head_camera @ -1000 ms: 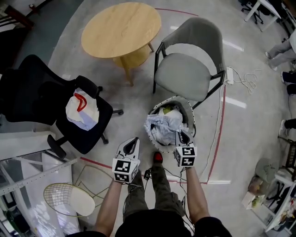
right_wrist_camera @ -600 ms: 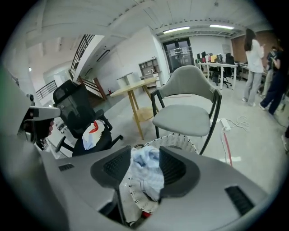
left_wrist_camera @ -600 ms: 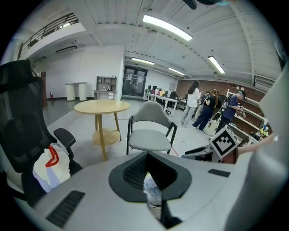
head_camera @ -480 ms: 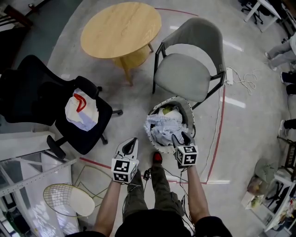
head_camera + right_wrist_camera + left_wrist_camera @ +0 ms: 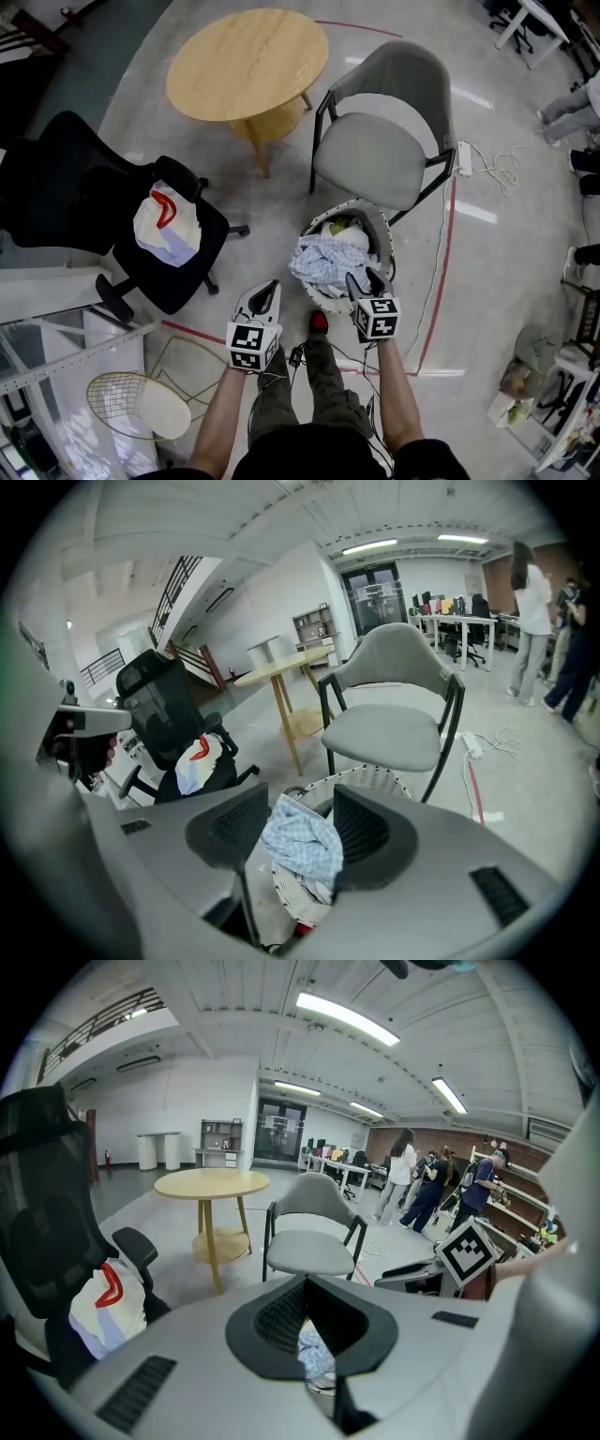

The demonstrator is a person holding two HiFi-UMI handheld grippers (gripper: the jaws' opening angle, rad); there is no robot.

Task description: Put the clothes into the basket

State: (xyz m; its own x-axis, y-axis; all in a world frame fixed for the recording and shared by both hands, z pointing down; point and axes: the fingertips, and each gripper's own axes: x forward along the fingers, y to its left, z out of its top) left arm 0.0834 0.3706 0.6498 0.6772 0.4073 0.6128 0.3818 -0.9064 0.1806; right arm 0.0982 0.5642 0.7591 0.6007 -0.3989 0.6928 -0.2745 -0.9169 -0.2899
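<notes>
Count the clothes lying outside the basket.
1: a white-and-red garment on the black office chair, left of the basket. More may be hidden beyond the views.

One basket [image 5: 354, 200], one table [image 5: 248, 61], two tongs [image 5: 269, 287] [image 5: 364, 278]

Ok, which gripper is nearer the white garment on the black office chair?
Left. The left gripper hangs over the floor beside the chair with the white garment. The right gripper, jaws just opening with nothing gripped, is farther off at the basket rim.
</notes>
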